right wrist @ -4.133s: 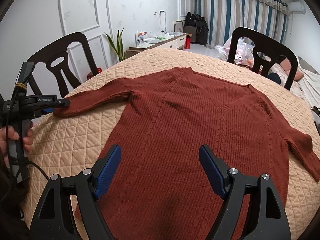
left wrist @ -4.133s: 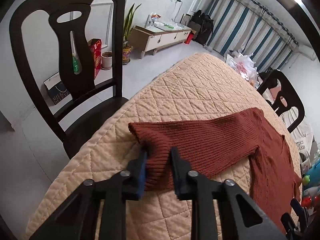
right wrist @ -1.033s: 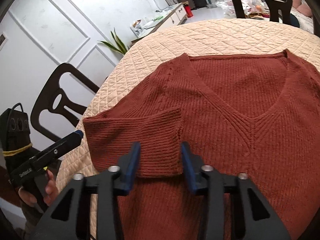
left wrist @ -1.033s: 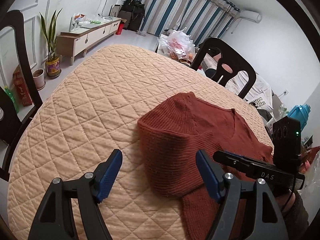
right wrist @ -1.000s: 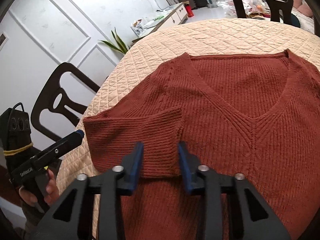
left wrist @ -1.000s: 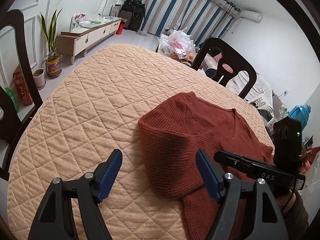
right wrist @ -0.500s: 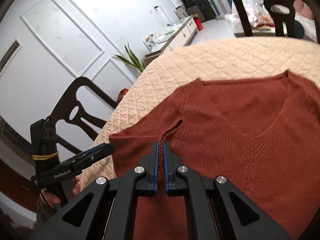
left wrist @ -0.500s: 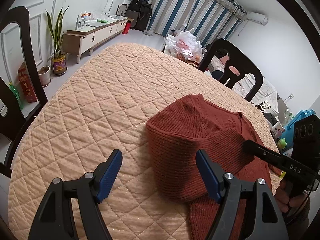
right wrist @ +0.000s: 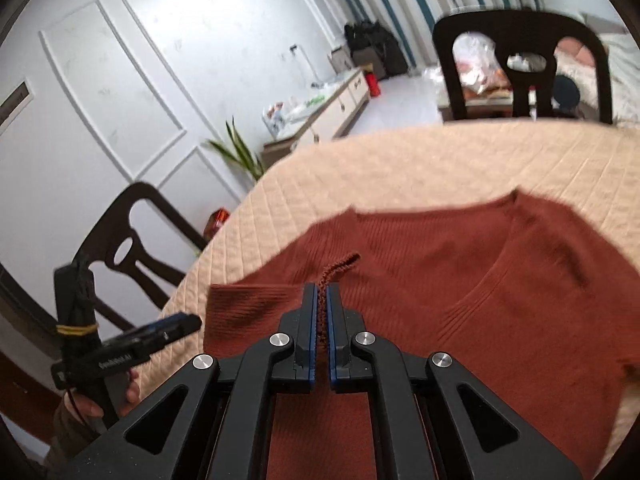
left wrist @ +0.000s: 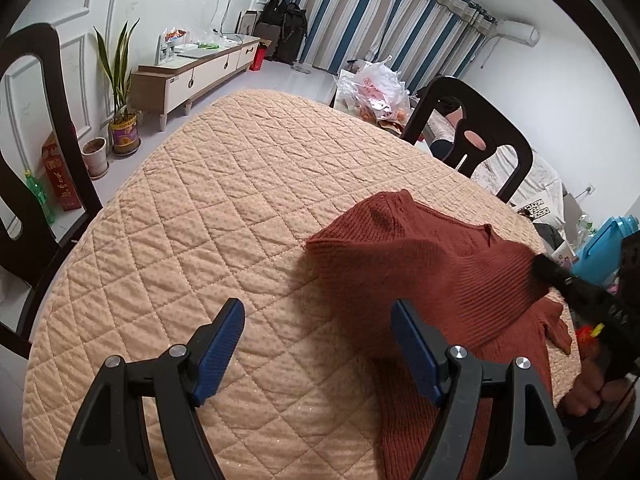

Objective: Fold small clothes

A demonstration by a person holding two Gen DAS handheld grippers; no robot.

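A rust-red knit sweater lies front up on the quilted beige table cover. Its left sleeve is folded across the chest, and the cuff is lifted off the body. My right gripper is shut on that cuff edge, which sticks out past the blue pads as a thin strip. From the left wrist view the right gripper pinches the raised fold at the far right. My left gripper hangs open over bare quilt, just left of the sweater, holding nothing.
Dark wooden chairs stand around the table: one at the far side, one at the left. A person's hand holds the left gripper's handle. A blue container sits past the table's right edge.
The right gripper closed on the sleeve cuff and lifted it up, raising the folded sleeve off the sweater. The left gripper stayed open in the same spot.
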